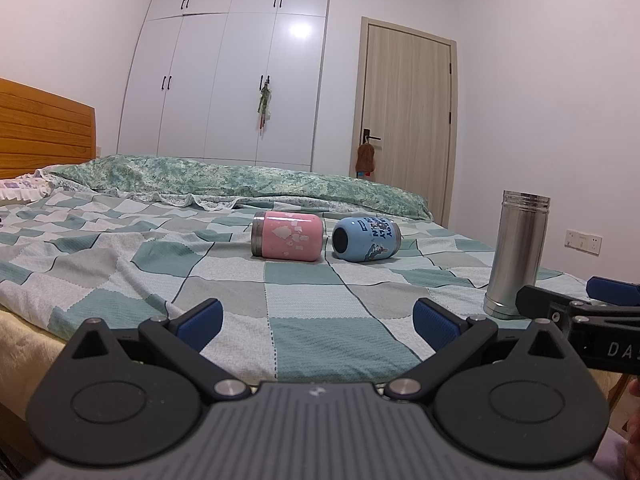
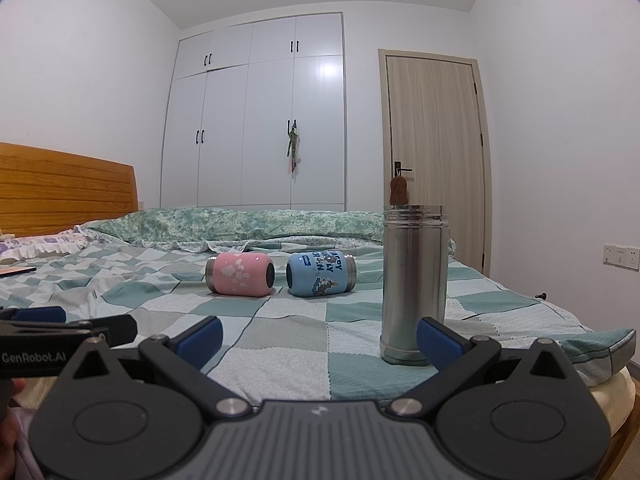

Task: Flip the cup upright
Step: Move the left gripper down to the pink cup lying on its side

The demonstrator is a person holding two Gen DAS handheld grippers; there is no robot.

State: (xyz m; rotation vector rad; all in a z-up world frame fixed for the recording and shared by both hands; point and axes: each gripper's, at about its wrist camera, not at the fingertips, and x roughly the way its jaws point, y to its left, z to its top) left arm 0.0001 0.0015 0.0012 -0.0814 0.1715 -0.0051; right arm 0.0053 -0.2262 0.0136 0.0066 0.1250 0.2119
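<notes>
A pink cup and a blue cup lie on their sides next to each other on the checked bedspread. A tall steel flask stands upright near the bed's front right. My left gripper is open and empty, well short of the cups. My right gripper is open and empty; its right finger pad is close in front of the flask's base. The right gripper also shows at the right edge of the left wrist view.
A rolled green quilt lies behind the cups. A wooden headboard is at the left. A white wardrobe and a door are at the back. The bed's front edge is just below both grippers.
</notes>
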